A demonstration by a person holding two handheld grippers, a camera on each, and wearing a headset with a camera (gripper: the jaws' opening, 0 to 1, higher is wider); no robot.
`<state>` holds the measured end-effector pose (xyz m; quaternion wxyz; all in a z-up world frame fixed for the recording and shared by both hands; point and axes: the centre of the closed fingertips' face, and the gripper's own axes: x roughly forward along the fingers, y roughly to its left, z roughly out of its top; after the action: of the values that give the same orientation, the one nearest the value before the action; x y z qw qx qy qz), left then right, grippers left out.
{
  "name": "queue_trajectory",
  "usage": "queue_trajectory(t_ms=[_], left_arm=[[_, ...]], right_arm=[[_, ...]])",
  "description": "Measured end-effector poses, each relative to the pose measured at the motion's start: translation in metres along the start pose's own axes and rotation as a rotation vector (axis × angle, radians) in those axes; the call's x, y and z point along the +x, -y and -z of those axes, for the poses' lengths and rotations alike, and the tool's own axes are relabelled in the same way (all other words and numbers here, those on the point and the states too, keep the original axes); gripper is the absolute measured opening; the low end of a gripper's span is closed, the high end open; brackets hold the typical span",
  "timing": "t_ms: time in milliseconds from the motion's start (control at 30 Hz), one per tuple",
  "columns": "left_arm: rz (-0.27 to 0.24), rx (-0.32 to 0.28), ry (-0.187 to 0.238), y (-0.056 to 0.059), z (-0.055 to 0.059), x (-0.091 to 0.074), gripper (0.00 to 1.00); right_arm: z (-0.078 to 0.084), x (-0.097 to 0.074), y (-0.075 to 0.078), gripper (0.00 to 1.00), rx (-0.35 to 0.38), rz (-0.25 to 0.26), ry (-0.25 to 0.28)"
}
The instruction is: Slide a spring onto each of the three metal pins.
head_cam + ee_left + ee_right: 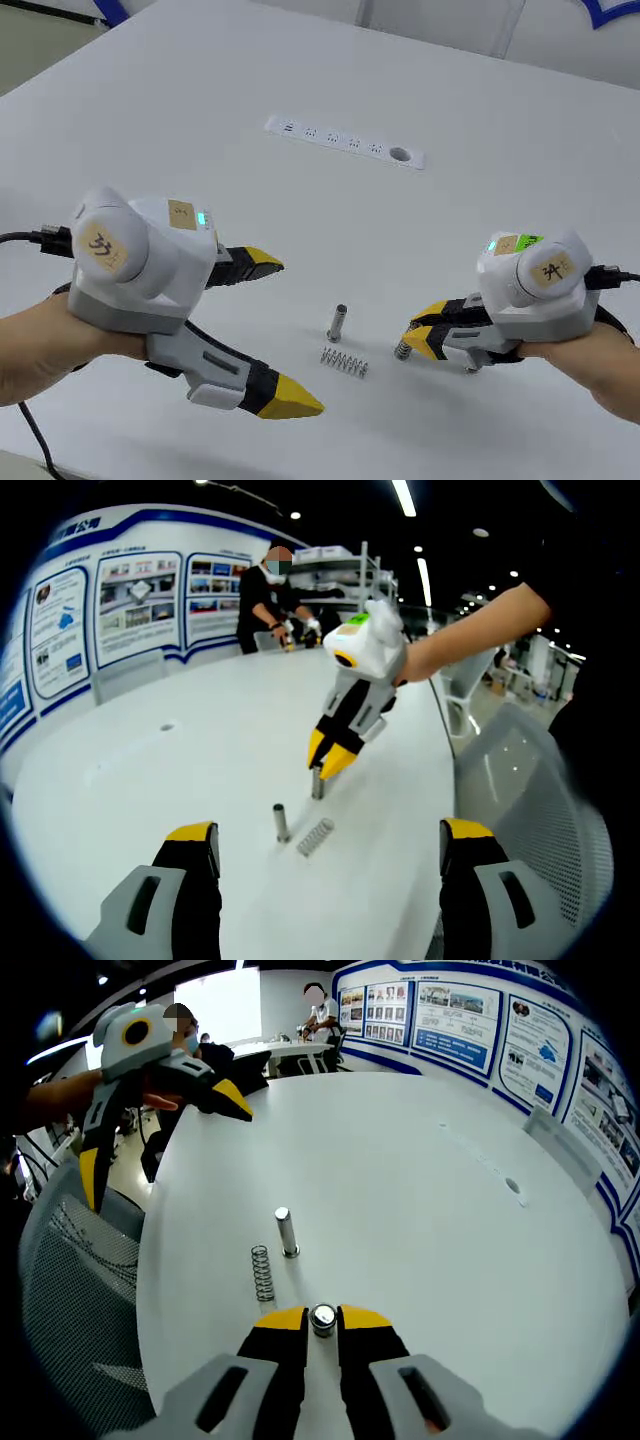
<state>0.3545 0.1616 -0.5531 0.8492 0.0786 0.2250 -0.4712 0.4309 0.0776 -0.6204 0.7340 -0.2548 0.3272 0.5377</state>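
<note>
A bare metal pin (337, 322) stands upright on the white table (200, 120), and a loose spring (344, 362) lies flat just in front of it. My right gripper (415, 335) is shut on a second pin (403, 349) resting on the table; coils seem to wrap it. Seen from the right gripper view, that pin's round top (322, 1318) sits between the yellow fingertips, with the upright pin (286, 1232) and spring (262, 1272) just beyond. My left gripper (275, 335) hovers wide open left of the pin and spring, holding nothing.
A white power strip (345, 141) lies on the far part of the table. A mesh office chair (70, 1260) stands at the table's edge. People stand at another table (270, 590) in the background.
</note>
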Motion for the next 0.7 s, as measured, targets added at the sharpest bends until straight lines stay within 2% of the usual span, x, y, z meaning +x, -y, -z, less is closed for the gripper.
queue_trajectory(t_ms=[300,567,700], left_arm=[[-0.003,0.008,0.001,0.0,-0.002,-0.002,0.93],[-0.003,0.012,0.0,0.0,-0.003,-0.003,0.93],[-0.005,0.006,0.014,-0.001,-0.007,-0.004,0.93]], right_arm=[[-0.008,-0.009,0.001,0.15,-0.002,0.018,0.02],[-0.034,-0.023,0.004,0.16,-0.002,0.051,0.091],[-0.047,-0.024,-0.006,0.16,-0.001,0.026,0.128]])
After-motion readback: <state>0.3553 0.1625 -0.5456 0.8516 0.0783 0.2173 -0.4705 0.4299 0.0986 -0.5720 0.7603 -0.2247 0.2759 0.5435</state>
